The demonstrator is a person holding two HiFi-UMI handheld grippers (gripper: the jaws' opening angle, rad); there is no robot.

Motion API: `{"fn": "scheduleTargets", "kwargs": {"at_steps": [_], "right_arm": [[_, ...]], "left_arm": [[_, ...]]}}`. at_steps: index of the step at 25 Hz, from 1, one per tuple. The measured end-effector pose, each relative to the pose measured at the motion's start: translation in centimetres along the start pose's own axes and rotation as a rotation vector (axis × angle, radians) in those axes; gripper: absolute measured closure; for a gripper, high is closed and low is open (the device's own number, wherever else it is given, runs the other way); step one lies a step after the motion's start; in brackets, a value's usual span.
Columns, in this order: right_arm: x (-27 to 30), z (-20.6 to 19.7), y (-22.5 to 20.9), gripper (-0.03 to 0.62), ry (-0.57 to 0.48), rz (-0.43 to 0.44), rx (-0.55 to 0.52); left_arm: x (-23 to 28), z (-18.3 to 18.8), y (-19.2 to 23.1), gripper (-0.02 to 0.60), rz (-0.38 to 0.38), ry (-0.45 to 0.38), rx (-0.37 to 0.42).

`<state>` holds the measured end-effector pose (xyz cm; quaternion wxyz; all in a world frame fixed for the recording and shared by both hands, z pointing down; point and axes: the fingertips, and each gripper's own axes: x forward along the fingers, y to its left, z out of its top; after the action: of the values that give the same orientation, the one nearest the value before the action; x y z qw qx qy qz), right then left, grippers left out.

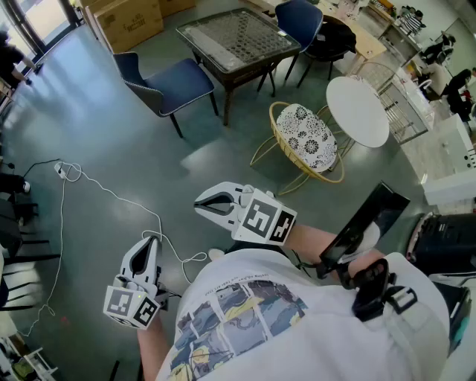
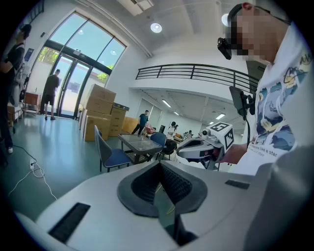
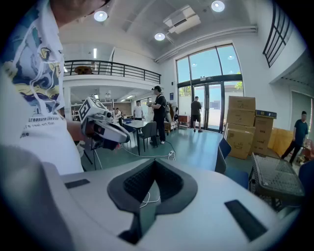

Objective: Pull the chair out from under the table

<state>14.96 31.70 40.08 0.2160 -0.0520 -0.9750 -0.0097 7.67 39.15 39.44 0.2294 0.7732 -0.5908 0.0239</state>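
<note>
The person's white printed shirt point(image 1: 245, 320) fills the bottom of the head view, and both grippers are held out in front of it, above the floor point(image 1: 104, 141).

The left gripper point(image 1: 151, 239) is lower and more to the left. Its own view shows the two dark pads pressed together, so it is clenched with nothing between them. The right gripper point(image 1: 199, 207) is a little further forward and points to the left across the picture. In its own view the pads also meet in a narrow line, so it is clenched and empty too. Neither gripper touches any furniture.

A thin white cable point(image 1: 111, 195) lies on the floor and runs from near the left gripper toward the left edge.

Further away, to the right, stands a yellow wire chair point(image 1: 305, 138) with a patterned cushion.

Beyond it, well apart from both grippers, is the blue chair point(image 1: 175, 83). It stands upright just beside the left side of the dark glass-topped bench point(image 1: 238, 37), with its seat turned toward the bench. The seat appears to lie outside the bench top, close to its corner leg.

A second blue chair point(image 1: 299, 18) stands at the far right side of the bench. Cardboard boxes point(image 1: 130, 18) are stacked behind, at the top left.
</note>
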Motion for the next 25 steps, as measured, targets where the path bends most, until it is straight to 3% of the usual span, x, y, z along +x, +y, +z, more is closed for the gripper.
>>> {"fn": "scheduleTargets", "kwargs": {"at_steps": [16,20,25], "right_arm": [[0.9,0.0,0.0,0.566,-0.015,-0.012,0.045],[0.7,0.0,-3.1,0.523,-0.026,-0.030,0.068],[2.5,0.4,-10.8,0.522,-0.046,-0.032,0.092]], "left_arm": [[-0.4,-1.2,1.2,0.572,0.031,0.014,-0.029],[2.6,-0.3,1.9,0.571,0.010,0.030,-0.036],[7.9,2.5,5.9,0.571,0.054,0.049,-0.035]]}}
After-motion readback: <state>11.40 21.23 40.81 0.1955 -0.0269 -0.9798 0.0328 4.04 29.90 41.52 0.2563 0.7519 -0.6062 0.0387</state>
